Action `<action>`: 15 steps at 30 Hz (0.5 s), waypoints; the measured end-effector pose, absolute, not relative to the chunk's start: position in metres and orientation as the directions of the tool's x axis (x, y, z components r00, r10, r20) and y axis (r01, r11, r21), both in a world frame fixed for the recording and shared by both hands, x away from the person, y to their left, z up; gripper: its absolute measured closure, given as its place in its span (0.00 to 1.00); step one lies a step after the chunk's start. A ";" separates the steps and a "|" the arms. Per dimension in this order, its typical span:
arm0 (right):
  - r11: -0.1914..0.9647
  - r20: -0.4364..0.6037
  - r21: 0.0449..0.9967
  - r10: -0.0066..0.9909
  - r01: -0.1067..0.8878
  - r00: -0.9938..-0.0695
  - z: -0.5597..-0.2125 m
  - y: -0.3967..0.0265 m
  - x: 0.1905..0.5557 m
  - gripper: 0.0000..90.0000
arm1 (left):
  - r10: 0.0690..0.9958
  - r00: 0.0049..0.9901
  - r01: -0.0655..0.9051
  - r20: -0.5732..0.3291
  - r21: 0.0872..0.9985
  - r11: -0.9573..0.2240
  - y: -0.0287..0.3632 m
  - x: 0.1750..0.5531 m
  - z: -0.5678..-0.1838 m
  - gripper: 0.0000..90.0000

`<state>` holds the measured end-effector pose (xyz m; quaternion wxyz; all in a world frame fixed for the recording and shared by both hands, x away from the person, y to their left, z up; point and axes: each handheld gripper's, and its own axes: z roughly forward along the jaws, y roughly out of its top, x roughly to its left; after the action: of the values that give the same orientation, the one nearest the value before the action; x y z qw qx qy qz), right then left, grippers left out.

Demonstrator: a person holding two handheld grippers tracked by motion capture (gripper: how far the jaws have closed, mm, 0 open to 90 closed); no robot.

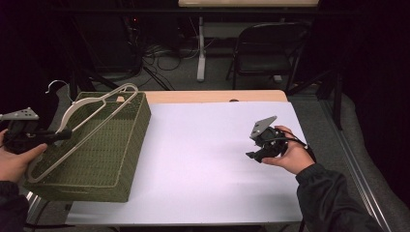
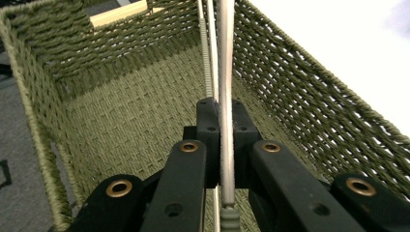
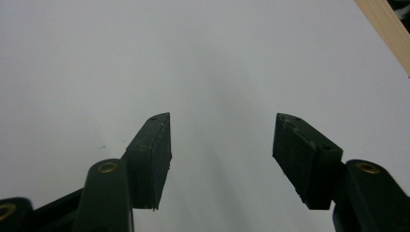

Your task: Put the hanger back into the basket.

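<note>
Left gripper (image 1: 62,135) clamped tight on one arm of a pale clothes hanger (image 1: 82,126), seen at nine o'clock on the table in the high view. Same grip visible in the left gripper view: jaws closed on the hanger's thin rod (image 2: 225,121), which runs straight ahead toward twelve o'clock over the basket floor. Hanger held tilted across the open top of the green woven basket (image 1: 130,145), metal hook (image 1: 55,85) poking out past the basket's far corner at about eleven o'clock, lower bar resting on or close to the near rim; contact hard to tell.

Judged about halfway: hanger gripped and brought over the basket, not yet lying inside. Left to do, by the look of it: lower or tip it in so it settles on the woven bottom, then release. Hook overhanging the rim could snag.

Right gripper (image 1: 255,153) at three o'clock, held idle above the bare table, jaws spread wide with nothing between them; black pads (image 3: 152,154) parted over plain white in the right gripper view.

Surface: white tabletop (image 1: 208,159) with a light wooden strip (image 1: 217,96) along the far edge. Beyond, at twelve to one o'clock, a dark folding chair (image 1: 268,48), a white table leg (image 1: 200,48) and loose cables (image 1: 164,53) on a grey floor. Room dim, black around the edges.
</note>
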<state>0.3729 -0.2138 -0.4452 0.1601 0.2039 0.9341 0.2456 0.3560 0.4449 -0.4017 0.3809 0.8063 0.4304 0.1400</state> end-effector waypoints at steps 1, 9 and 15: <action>0.787 -0.200 0.540 0.465 0.299 -0.863 -0.447 -0.213 0.373 0.43 | 0.798 0.593 0.590 -0.107 0.732 -0.341 0.445 0.357 -0.404 0.97; 0.788 -0.195 0.536 0.464 0.302 -0.864 -0.448 -0.216 0.372 0.43 | 0.792 0.600 0.628 -0.108 0.677 -0.383 0.437 0.365 -0.428 0.97; 0.783 -0.188 0.539 0.472 0.311 -0.861 -0.455 -0.219 0.371 0.43 | 0.794 0.592 0.659 -0.139 0.650 -0.378 0.435 0.371 -0.451 0.97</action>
<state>0.3709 -0.2187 -0.4548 0.1584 0.2102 0.9308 0.2538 0.3714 0.4346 -0.4513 0.3418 0.8241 0.4408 0.0986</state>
